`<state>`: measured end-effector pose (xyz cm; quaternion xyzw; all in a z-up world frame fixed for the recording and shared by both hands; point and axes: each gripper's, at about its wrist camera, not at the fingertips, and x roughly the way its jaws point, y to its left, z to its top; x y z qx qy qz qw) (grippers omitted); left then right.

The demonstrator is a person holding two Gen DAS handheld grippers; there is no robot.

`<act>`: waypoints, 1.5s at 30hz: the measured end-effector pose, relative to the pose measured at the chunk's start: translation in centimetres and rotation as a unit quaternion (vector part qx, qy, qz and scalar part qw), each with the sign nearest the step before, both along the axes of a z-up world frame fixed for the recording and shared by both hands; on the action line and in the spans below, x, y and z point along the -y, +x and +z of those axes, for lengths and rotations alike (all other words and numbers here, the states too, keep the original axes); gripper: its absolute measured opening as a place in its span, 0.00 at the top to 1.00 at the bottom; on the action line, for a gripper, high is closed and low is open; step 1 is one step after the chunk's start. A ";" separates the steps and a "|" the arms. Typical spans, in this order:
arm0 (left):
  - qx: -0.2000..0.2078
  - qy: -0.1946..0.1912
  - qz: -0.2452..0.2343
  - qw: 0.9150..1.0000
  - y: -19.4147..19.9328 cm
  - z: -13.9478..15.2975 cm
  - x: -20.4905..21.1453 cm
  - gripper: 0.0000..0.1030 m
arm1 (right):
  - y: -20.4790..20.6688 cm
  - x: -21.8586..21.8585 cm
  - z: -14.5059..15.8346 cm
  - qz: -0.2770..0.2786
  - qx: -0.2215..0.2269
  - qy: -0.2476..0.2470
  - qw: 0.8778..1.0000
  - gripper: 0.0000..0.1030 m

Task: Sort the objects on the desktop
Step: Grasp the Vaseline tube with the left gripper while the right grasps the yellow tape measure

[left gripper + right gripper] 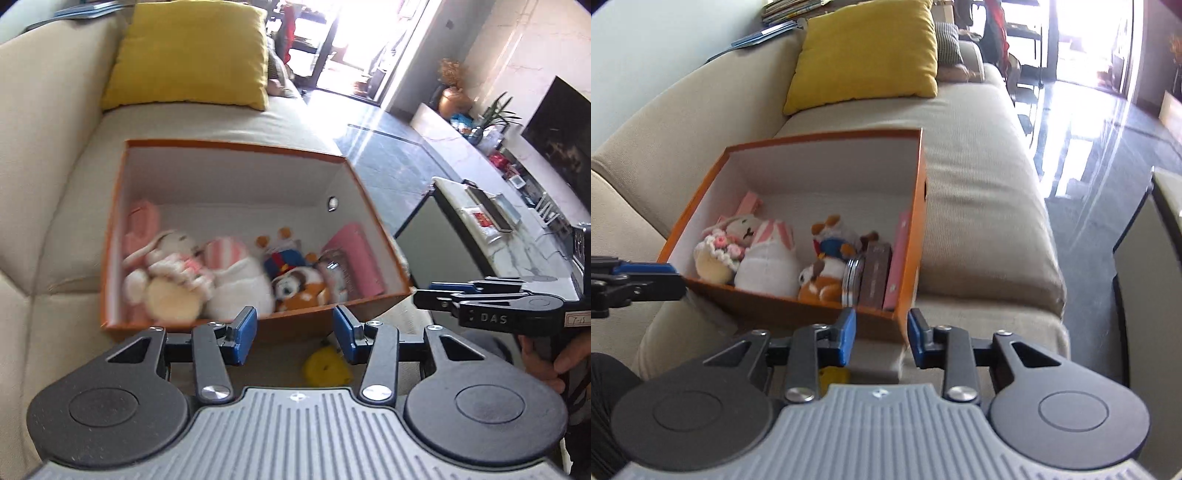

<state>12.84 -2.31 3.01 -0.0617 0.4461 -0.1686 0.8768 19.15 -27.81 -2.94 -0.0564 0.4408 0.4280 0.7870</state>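
An orange box (236, 146) (916, 236) sits on the beige sofa. It holds a white rabbit plush (173, 266) (738, 232), a white and pink plush (240, 280) (768, 262), a duck plush (291, 273) (831, 251) and a pink flat item (356, 254) (899, 258). A yellow toy (325, 367) (833, 376) lies on the sofa in front of the box. My left gripper (293, 334) is open and empty above it. My right gripper (881, 338) is open and empty at the box's near right corner.
A yellow cushion (192, 51) (868, 51) leans on the sofa back (33, 110) behind the box. A low table (480, 236) with papers stands right of the sofa, and beyond it is dark glossy floor (1108, 147).
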 end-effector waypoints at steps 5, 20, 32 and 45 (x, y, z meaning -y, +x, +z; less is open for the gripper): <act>-0.016 0.014 0.058 0.998 -1.8 -2.8 -3.7 0.48 | -1.8 -0.5 -4.1 0.005 -0.059 -0.010 0.998 0.67; 0.057 0.058 0.083 0.993 -1.0 -5.8 -5.1 0.44 | -2.0 -4.7 -9.9 -0.006 -0.155 -0.041 0.987 0.58; 0.050 0.056 0.064 0.995 -0.4 -6.9 -4.8 0.49 | -2.0 -5.8 -11.0 -0.003 -0.182 -0.035 0.983 0.49; 0.010 0.047 0.077 0.996 -2.9 -6.1 -4.2 0.83 | -5.7 -7.1 -7.2 0.077 -0.083 -0.069 0.991 0.76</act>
